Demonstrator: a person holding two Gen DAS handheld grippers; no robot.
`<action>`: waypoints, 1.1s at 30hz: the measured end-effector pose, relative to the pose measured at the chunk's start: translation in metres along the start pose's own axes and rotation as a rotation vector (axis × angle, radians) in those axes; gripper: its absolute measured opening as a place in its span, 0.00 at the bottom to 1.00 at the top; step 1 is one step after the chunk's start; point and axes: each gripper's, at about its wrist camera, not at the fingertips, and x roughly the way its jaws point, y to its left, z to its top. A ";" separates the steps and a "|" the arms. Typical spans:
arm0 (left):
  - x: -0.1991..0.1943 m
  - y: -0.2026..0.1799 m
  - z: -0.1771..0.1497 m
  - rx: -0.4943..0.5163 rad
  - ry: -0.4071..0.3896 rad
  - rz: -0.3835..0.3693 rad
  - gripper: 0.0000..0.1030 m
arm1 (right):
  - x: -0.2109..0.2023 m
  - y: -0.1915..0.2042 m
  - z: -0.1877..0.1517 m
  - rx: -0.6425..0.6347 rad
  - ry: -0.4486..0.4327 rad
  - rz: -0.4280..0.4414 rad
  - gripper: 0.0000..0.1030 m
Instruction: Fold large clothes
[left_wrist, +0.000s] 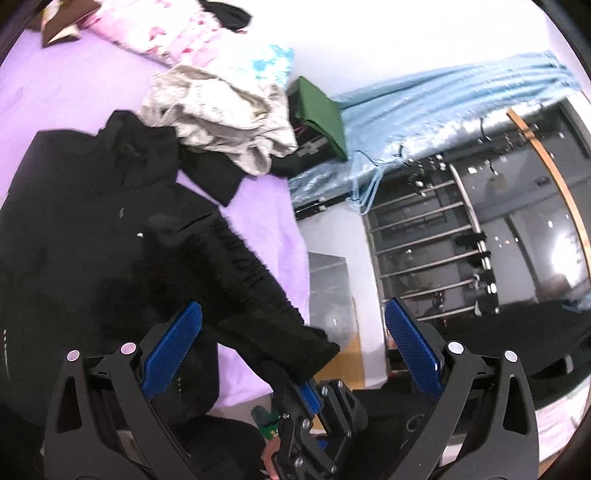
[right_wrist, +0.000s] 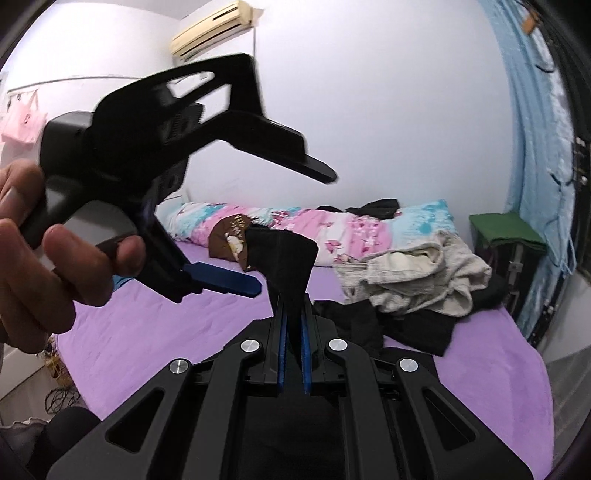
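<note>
A large black jacket (left_wrist: 92, 221) lies spread on the purple bed sheet (left_wrist: 255, 210) in the left wrist view. One sleeve (left_wrist: 255, 295) stretches off it toward the bed's edge, where my right gripper (left_wrist: 308, 393) pinches the cuff. In the right wrist view the right gripper (right_wrist: 293, 325) is shut on that black cuff (right_wrist: 288, 258), which sticks up between the blue pads. My left gripper (left_wrist: 293, 306) hangs open above the sleeve, with nothing pressed between its pads. From the right wrist it shows as the left gripper (right_wrist: 295, 232), held by a hand (right_wrist: 44, 258), jaws wide apart.
A crumpled cream garment (left_wrist: 221, 118) (right_wrist: 417, 280) lies over more dark clothes behind the jacket. A pink and blue floral quilt (right_wrist: 351, 229) lines the wall. A green cloth (left_wrist: 321, 114) rests on a dark case by the blue curtain (left_wrist: 443, 110). The barred window (left_wrist: 436, 240) is beyond the bed.
</note>
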 end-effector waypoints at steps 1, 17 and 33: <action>-0.001 0.006 0.001 -0.015 0.006 0.014 0.92 | 0.003 0.004 0.000 -0.001 0.003 0.006 0.06; 0.001 0.077 0.002 -0.133 0.089 0.123 0.58 | 0.031 0.046 -0.020 -0.049 0.053 0.053 0.06; -0.012 0.134 0.011 -0.183 0.087 0.103 0.17 | 0.068 0.074 -0.045 -0.071 0.110 0.095 0.12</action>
